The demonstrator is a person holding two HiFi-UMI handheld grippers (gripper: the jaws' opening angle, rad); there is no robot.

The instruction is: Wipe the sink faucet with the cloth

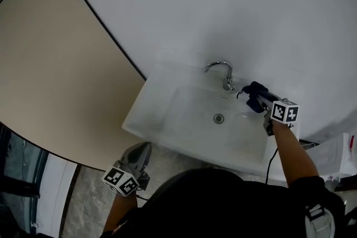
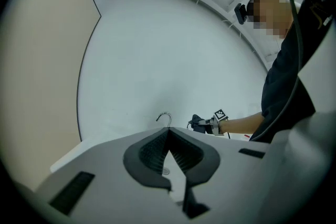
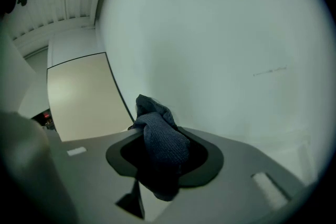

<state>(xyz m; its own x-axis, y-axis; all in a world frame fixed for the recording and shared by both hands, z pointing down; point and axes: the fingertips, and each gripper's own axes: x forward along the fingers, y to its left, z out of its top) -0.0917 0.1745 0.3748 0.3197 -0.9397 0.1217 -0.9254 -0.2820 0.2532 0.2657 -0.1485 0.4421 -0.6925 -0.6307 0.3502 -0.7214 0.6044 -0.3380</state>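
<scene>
A chrome curved faucet stands at the back rim of the white wall sink. My right gripper is shut on a dark blue cloth just right of the faucet's base, over the sink's back right corner. In the right gripper view the bunched cloth fills the jaws and hides the faucet. My left gripper is shut on nothing, below the sink's front edge at the left. From the left gripper view the faucet and the cloth show far off beyond the shut jaws.
A beige door panel with a dark edge fills the left. The white wall rises right behind the faucet. The sink drain lies mid-basin. A white object sits beside the sink at the right.
</scene>
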